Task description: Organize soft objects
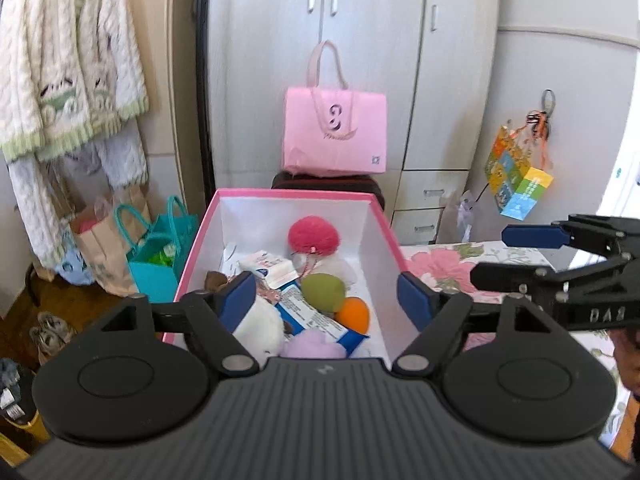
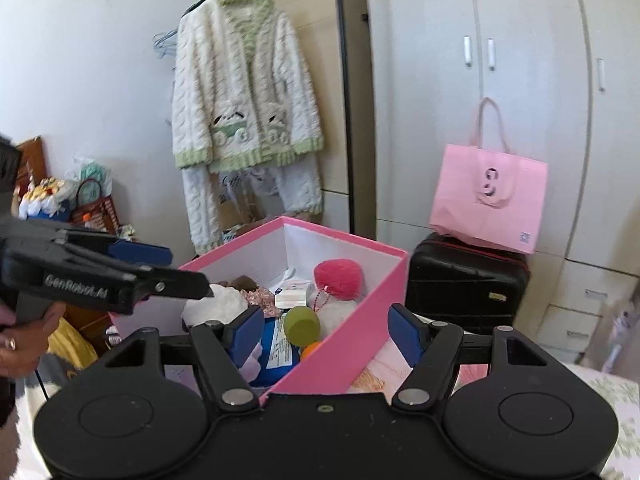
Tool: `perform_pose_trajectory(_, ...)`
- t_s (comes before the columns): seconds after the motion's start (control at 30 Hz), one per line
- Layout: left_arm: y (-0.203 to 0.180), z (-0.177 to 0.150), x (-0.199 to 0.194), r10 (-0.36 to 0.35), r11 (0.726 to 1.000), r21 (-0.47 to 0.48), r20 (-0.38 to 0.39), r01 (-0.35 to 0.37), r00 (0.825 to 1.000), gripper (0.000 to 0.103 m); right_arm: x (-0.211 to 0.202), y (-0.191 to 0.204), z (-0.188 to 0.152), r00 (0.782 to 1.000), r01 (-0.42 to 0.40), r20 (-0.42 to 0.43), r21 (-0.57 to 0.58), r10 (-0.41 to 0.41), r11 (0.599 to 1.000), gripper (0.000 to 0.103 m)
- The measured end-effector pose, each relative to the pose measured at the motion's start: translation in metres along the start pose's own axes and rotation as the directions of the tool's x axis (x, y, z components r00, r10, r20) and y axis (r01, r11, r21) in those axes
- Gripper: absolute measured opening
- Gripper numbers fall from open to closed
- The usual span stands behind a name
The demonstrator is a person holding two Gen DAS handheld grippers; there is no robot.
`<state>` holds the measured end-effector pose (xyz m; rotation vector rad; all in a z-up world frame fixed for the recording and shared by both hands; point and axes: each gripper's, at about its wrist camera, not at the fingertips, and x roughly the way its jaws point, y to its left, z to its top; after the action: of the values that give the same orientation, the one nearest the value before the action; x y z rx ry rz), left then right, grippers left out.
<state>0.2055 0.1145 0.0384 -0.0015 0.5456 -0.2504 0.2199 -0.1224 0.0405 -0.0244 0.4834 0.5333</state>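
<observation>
Indoors, above a floral bedspread [image 1: 440,264]: left gripper [image 1: 326,296] and right gripper [image 2: 326,330], each with jaws spread and nothing between the blue pads. Below, an open pink box [image 1: 294,194] packed with soft things: pink pompom [image 1: 314,236], white plush toy [image 1: 258,328], green ball [image 1: 323,291], orange ball [image 1: 353,314], lilac plush [image 1: 314,346], plus blue-and-white packets [image 1: 316,318]. Behind, pink tote bag [image 1: 335,132] on black suitcase [image 2: 464,280], knitted cardigan [image 2: 244,92] on a rack.

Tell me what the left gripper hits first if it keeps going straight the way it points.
Most likely the toys inside the pink box: the open left gripper aims at the green ball, though depth is unclear.
</observation>
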Motion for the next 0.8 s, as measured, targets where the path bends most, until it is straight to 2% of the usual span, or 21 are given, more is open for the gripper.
perform_pose_trajectory(0.1, -0.012, -0.005, -0.016, -0.015, 1.000, 0.027, 0.021, 0.014, 1.000, 0.088, -0.018, 0.004, -0.004, 0.999, 0.043, 0.009, 0.016, -0.043, 0.999, 0.075)
perform_pose_trajectory(0.33, -0.033, -0.022, -0.045, -0.030, 0.998, 0.060, 0.035, 0.028, 0.999, 0.095, -0.059, 0.011, -0.025, 0.993, 0.111, 0.023, 0.047, -0.112, 0.993, 0.076)
perform_pose_trajectory(0.4, -0.037, -0.025, -0.051, -0.031, 0.998, 0.062, 0.034, 0.029, 0.999, 0.101, -0.072, 0.014, -0.030, 0.992, 0.123, 0.037, 0.057, -0.125, 0.991, 0.076)
perform_pose_trajectory(0.47, -0.040, -0.027, -0.054, -0.021, 0.998, 0.067, 0.016, 0.020, 1.000, 0.103, -0.080, 0.016, -0.034, 0.989, 0.139, 0.043, 0.066, -0.142, 0.988, 0.078)
perform_pose_trajectory(0.6, -0.044, -0.024, -0.056, 0.031, 0.998, 0.064, -0.036, -0.028, 0.999, 0.103, -0.090, 0.014, -0.036, 0.982, 0.185, 0.021, 0.121, -0.189, 0.975, 0.093)
perform_pose_trajectory(0.7, -0.049, -0.019, -0.058, 0.075, 0.995, 0.064, -0.075, -0.070, 0.994, 0.103, -0.097, 0.011, -0.035, 0.968, 0.251, -0.025, 0.159, -0.250, 0.955, 0.099)
perform_pose_trajectory(0.8, -0.051, -0.019, -0.068, 0.073, 0.995, 0.070, -0.061, -0.068, 0.996, 0.103, -0.104, 0.011, -0.032, 0.934, 0.357, -0.074, 0.213, -0.350, 0.909, 0.102)
